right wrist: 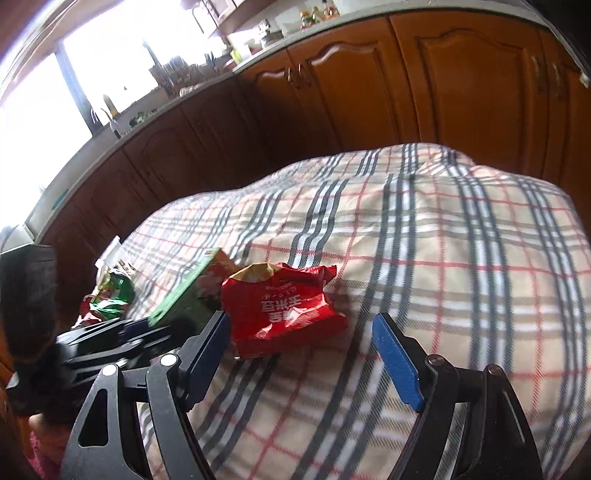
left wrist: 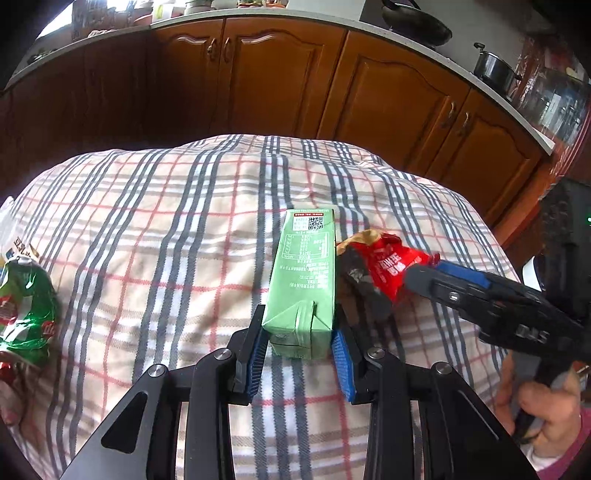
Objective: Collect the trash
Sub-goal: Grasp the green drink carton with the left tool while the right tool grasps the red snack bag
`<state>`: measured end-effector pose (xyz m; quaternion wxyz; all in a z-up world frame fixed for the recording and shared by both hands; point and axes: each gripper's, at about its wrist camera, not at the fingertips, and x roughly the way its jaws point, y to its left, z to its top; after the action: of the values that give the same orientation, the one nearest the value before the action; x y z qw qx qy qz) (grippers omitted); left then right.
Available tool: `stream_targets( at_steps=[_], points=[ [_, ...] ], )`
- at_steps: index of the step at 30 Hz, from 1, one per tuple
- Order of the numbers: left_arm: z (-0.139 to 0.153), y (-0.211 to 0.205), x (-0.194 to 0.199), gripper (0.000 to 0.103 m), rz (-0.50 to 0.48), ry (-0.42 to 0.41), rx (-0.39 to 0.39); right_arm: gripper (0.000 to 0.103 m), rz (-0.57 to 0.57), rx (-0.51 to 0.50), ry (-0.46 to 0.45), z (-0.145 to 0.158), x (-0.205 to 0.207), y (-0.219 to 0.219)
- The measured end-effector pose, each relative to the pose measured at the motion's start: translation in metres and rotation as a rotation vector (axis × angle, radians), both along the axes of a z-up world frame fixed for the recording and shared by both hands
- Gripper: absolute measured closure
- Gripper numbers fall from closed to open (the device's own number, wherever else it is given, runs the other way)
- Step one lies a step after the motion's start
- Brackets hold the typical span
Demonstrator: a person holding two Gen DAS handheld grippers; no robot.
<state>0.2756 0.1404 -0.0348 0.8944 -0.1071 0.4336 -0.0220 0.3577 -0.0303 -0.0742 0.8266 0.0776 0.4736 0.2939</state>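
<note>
On the plaid cloth (left wrist: 166, 229), right in the middle, lies the green carton (left wrist: 304, 280), so I'll use that as the anchor. The cloth is soft and a bit rumpled, cream with grey and red stripes, and drapes over a table that bulges in the fisheye. Behind the carton runs a row of brown wooden cabinets (left wrist: 280, 81) with arched door panels and a pale countertop; a dark pan (left wrist: 417, 22) and a steel pot (left wrist: 495, 66) sit up there to the carton's far right.

The carton is a boxy paperboard thing with folded seams and small print plus a QR code on its far end. The left gripper (left wrist: 301, 350) is clamped on its near end, blue ribbed pads pressing both sides. Just right of the carton, touching it, is a crinkly red snack bag (left wrist: 384, 266), shiny foil, torn open at the top. The right gripper (right wrist: 301, 347) has its jaws spread wide, holding nothing, the bag sitting just ahead between them.

Well left of the carton is a crumpled green foil wrapper (left wrist: 26, 310).

The left wrist view shows the person's hand (left wrist: 543, 417) on the right gripper's handle, which the other view doesn't. The right wrist view, pretty blurry, adds bright windows (right wrist: 44, 110) over a counter left of the carton.
</note>
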Motion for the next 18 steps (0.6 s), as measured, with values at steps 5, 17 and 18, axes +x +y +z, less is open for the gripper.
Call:
stream_targets(
  at_steps=[5, 17, 18],
  points=[
    [0.001, -0.003, 0.004, 0.068, -0.005, -0.012, 0.015, 0.068, 0.009, 0.019, 0.055, -0.012, 0.008, 0.004],
    [-0.003, -0.023, 0.009, 0.071, -0.012, -0.015, 0.046, 0.087, -0.037, 0.046, -0.015, 0.014, -0.021, -0.034],
    [-0.003, -0.024, 0.008, 0.071, -0.009, -0.019, 0.051, 0.088, -0.043, 0.046, -0.017, 0.015, -0.023, -0.038]
  ],
)
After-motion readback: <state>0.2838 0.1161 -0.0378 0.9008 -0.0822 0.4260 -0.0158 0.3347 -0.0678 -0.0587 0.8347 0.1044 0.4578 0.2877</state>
